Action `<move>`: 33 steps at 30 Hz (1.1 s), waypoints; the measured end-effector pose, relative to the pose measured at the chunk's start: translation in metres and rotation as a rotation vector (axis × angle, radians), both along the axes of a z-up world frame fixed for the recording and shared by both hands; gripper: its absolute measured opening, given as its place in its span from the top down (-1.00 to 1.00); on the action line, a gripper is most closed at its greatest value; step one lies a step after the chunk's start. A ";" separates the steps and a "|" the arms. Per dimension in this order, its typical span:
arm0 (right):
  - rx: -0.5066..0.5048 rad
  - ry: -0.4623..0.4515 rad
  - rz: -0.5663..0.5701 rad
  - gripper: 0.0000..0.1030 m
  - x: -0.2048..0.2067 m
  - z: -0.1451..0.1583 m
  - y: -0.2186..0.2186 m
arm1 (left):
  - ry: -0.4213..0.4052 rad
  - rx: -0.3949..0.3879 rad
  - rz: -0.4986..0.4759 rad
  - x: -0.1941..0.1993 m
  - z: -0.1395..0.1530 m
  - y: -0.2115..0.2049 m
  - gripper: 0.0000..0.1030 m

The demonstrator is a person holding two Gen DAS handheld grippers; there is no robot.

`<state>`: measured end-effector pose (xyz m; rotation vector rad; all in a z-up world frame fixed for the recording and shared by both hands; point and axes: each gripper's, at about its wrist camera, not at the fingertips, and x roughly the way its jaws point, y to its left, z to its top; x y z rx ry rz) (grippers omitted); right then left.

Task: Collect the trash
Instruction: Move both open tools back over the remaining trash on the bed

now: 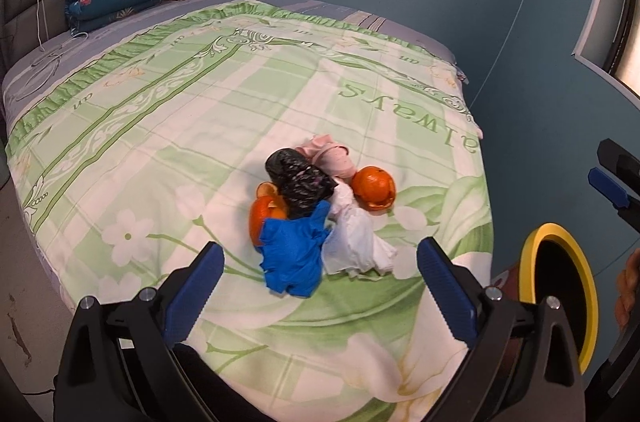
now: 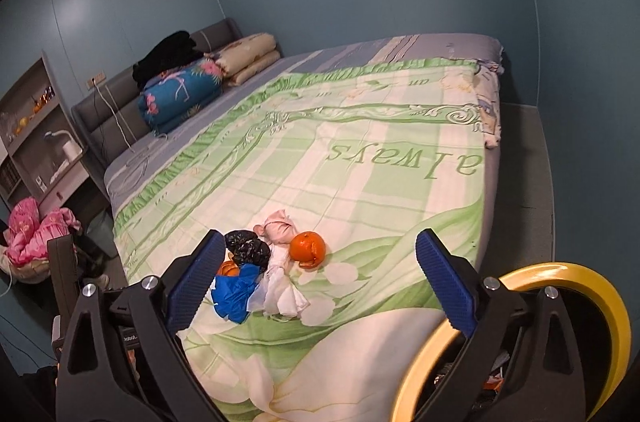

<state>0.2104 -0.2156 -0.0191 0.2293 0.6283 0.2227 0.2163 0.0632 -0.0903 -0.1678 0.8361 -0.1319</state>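
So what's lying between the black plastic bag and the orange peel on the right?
A crumpled pink tissue and white tissue, touching both black bag and peel, in the left wrist view.

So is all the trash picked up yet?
Not yet. Some scraps may already lie in the yellow-rimmed bin. Both the left tool and right tool are open and hold nothing. Left on the bed: blue wrapper, white tissue, black bag, pink wad and orange peels.
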 end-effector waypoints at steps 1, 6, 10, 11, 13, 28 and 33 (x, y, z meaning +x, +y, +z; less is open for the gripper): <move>-0.001 0.006 0.005 -0.79 0.003 -0.002 0.002 | 0.004 0.001 0.004 0.001 -0.003 0.002 -0.82; -0.018 0.045 0.033 -0.79 0.027 -0.016 0.018 | 0.031 -0.011 0.029 0.009 -0.020 0.013 -0.82; -0.027 0.077 0.076 -0.79 0.049 -0.033 0.033 | 0.050 -0.014 0.040 0.017 -0.034 0.018 -0.82; -0.030 0.082 0.082 -0.79 0.053 -0.036 0.036 | 0.057 -0.010 0.039 0.020 -0.038 0.019 -0.82; -0.044 0.101 0.092 -0.79 0.064 -0.045 0.042 | 0.059 -0.005 0.041 0.023 -0.044 0.020 -0.82; -0.160 0.256 0.091 -0.78 0.141 -0.117 0.082 | 0.132 -0.058 0.058 0.056 -0.089 0.035 -0.82; -0.190 0.307 0.098 -0.69 0.160 -0.137 0.092 | 0.148 -0.101 0.066 0.064 -0.097 0.042 -0.81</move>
